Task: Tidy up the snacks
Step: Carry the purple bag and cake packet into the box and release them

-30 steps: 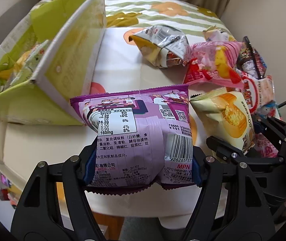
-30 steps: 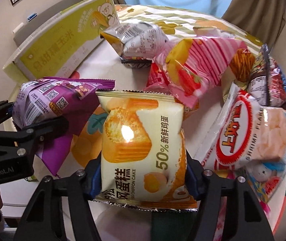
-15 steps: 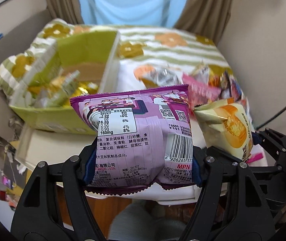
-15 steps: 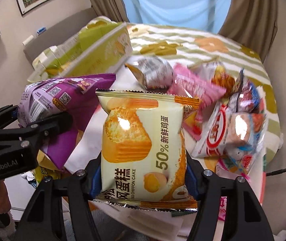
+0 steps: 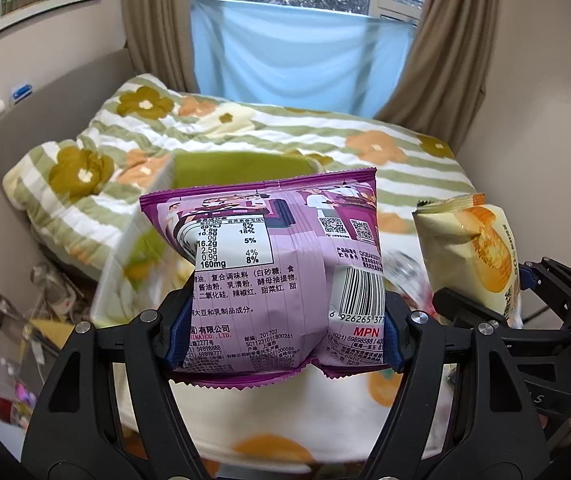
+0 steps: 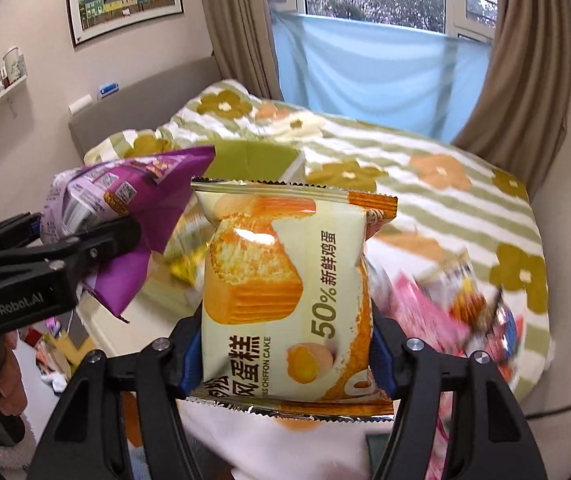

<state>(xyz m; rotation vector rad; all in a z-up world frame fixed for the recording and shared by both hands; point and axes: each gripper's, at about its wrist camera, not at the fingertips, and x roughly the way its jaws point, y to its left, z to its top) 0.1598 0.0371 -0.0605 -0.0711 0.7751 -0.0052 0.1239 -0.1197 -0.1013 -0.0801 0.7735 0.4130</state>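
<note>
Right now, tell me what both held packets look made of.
Purple snack packet: thin printed plastic film, semi-matte; serrated seal, creases. Chiffon cake packet: glossy plastic film, perhaps foil-lined; bright glare, silvery bottom edge.

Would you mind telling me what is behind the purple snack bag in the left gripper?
Behind the purple snack bag sits the green box, blurred, on the floral bedspread. The bag covers most of the box's inside, so its contents stay unseen.

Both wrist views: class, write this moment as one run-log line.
left gripper: shut on purple snack bag | right gripper: shut on chiffon cake pack | both held aloft
</note>
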